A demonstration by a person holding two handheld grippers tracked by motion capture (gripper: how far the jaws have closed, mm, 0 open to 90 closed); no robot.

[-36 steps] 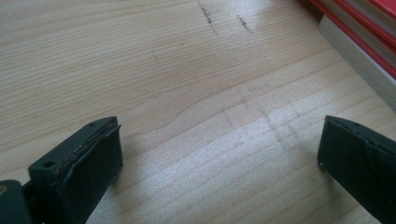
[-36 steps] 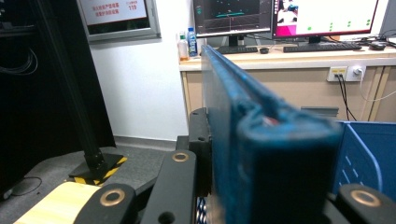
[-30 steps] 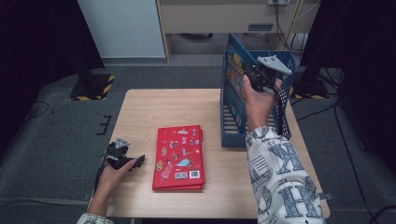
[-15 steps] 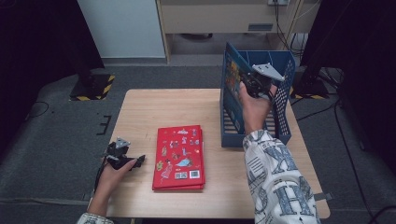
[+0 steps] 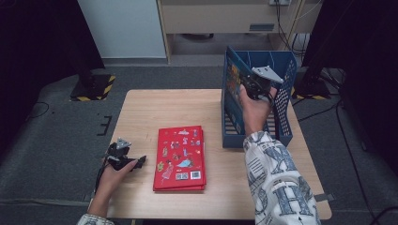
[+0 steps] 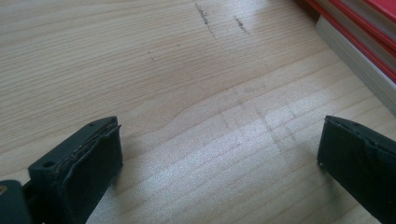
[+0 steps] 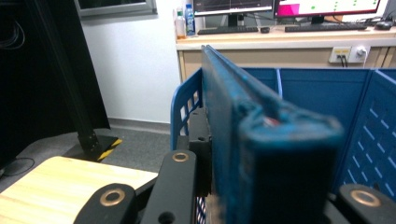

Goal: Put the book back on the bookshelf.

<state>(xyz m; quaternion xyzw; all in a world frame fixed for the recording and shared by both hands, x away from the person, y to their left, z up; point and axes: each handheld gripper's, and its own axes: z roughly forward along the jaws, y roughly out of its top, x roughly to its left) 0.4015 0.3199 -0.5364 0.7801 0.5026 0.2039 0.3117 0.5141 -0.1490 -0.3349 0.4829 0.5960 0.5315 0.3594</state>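
From the high view, the right tongs [image 5: 256, 86] sit inside the blue perforated plastic file rack [image 5: 286, 101] at the far right of the pale wooden worktop [image 5: 187, 108], clamped on a blue hardcover book [image 5: 233, 79] that stands upright against the rack's left wall. The left tongs [image 5: 133, 163] rest on the worktop near its left edge, just beside a stack of red illustrated books [image 5: 180, 157] lying flat in the middle.

In the left gripper view, the left tongs [image 6: 219, 172] stand wide apart with nothing between them, only bare wood, and the red stack's [image 6: 359, 42] edge at the upper right.

In the right gripper view, the right tongs [image 7: 261, 196] are shut on the blue book's [image 7: 261, 140] spine edge, the rack's blue wall [image 7: 373, 135] close behind.

The step looks like seating the book in the rack. It should go well if the book stays vertical, slides down along the left wall, and touches the rack floor before the grip is let go.
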